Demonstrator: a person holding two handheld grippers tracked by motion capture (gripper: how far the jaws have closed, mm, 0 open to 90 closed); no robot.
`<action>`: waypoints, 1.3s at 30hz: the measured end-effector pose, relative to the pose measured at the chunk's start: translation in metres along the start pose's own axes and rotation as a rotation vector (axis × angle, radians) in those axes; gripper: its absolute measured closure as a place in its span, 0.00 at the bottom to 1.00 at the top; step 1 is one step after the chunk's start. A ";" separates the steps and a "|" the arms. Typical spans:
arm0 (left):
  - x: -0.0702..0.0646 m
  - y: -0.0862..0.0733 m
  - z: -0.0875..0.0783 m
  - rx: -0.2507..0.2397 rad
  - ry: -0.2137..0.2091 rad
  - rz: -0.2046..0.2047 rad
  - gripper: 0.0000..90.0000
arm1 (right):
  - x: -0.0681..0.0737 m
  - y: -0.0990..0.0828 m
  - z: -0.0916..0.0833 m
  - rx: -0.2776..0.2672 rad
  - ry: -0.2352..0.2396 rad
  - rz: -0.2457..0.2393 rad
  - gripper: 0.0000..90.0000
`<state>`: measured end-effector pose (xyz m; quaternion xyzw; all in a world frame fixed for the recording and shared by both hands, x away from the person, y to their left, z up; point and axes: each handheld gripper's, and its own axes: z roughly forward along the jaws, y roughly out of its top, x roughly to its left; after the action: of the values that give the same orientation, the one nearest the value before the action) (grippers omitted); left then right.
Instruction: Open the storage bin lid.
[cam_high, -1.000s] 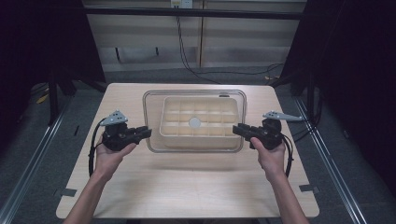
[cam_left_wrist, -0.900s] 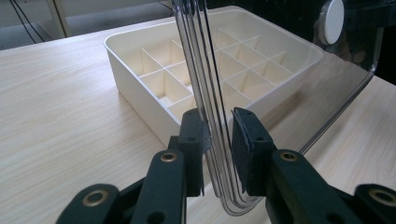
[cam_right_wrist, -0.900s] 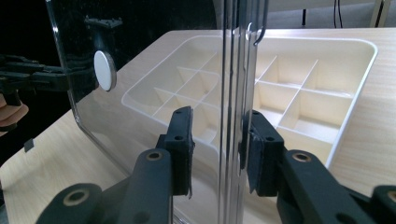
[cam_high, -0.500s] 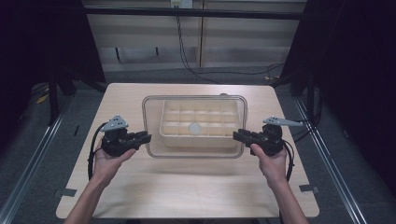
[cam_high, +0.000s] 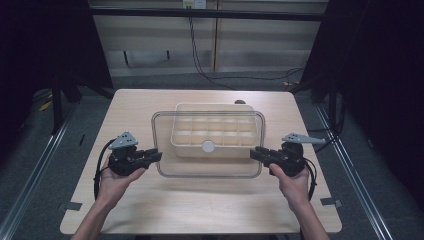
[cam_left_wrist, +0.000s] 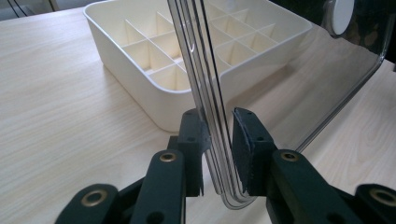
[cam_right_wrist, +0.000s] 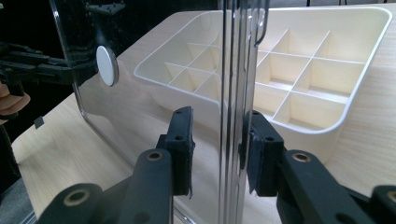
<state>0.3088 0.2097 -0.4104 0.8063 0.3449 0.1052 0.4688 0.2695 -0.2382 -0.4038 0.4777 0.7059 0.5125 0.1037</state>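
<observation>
A clear plastic lid (cam_high: 210, 168) with a white round knob (cam_high: 208, 146) hangs over the near half of a cream divided tray (cam_high: 215, 125) on the wooden table (cam_high: 200, 210). My left gripper (cam_high: 152, 156) is shut on the lid's left rim and my right gripper (cam_high: 256, 152) on its right rim. In the left gripper view the jaws (cam_left_wrist: 219, 135) clamp the stepped edge of the lid (cam_left_wrist: 289, 84), with the tray (cam_left_wrist: 154, 60) behind it. The right gripper (cam_right_wrist: 217, 140) likewise pinches the lid (cam_right_wrist: 140, 107), its knob (cam_right_wrist: 107, 66) at the left and the tray (cam_right_wrist: 327, 126) beyond.
Bare tabletop lies between the tray and the near edge. Dark frame rails run along both sides of the table, and cables hang behind it. A small dark object (cam_high: 240, 102) sits behind the tray's far right corner.
Both hands have drawn the lid toward the table's near edge, uncovering the far part of the tray. The tray has stayed in place.
</observation>
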 end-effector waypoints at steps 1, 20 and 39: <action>-0.002 -0.001 0.000 -0.001 -0.006 -0.003 0.82 | 0.000 -0.001 -0.001 0.002 -0.001 0.004 0.74; -0.017 -0.016 -0.003 0.029 -0.049 0.000 0.81 | 0.005 -0.019 -0.012 0.008 -0.006 0.038 0.72; -0.028 -0.031 -0.014 0.080 -0.067 -0.005 0.82 | 0.016 -0.043 -0.020 0.041 0.001 0.050 0.73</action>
<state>0.2672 0.2113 -0.4239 0.8266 0.3351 0.0631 0.4477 0.2239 -0.2384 -0.4246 0.4971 0.7042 0.5005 0.0809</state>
